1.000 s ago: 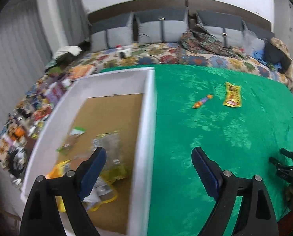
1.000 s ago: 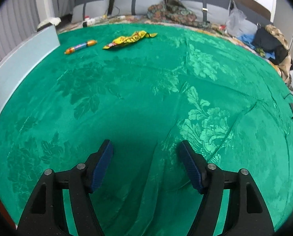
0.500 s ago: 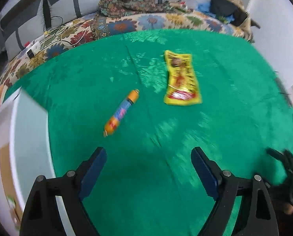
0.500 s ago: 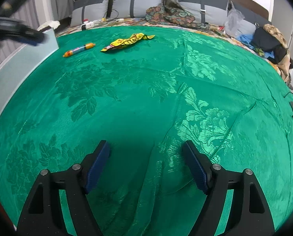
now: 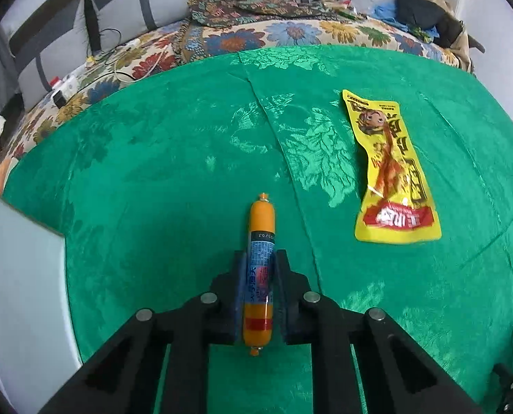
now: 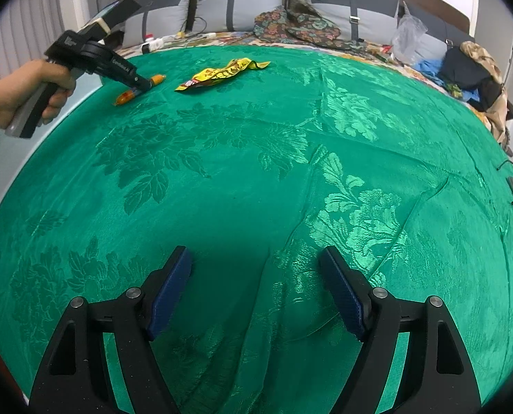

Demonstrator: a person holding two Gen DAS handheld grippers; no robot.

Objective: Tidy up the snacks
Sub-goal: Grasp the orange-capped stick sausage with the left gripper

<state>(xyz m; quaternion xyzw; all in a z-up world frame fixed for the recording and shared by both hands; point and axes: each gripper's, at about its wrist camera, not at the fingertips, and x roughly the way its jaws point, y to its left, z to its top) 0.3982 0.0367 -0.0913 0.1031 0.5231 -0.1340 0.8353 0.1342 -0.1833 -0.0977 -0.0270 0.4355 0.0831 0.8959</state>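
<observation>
box (image 5: 18, 276): only its white wall in my view, contents hidden
left gripper (image 5: 260, 269): was wide, now I clamp the sausage stick (image 5: 260, 241)
right gripper (image 6: 256, 289): spread, nothing between

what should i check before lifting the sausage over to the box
1. Left gripper shut on the sausage: ok, fingers press both its sides.
2. Grip centred: ok, roughly; orange ends stick out both beyond and behind the fingers.
3. Sausage off the green cloth: not ok, it still seems to lie on it.
4. Yellow packet clear of the lift: ok, it lies apart, to the sausage's right.
5. Box reachable: ok, its white wall is close on the left; room inside, cannot tell.
6. Right gripper out of the way: ok, open, empty, far from the sausage.
</observation>
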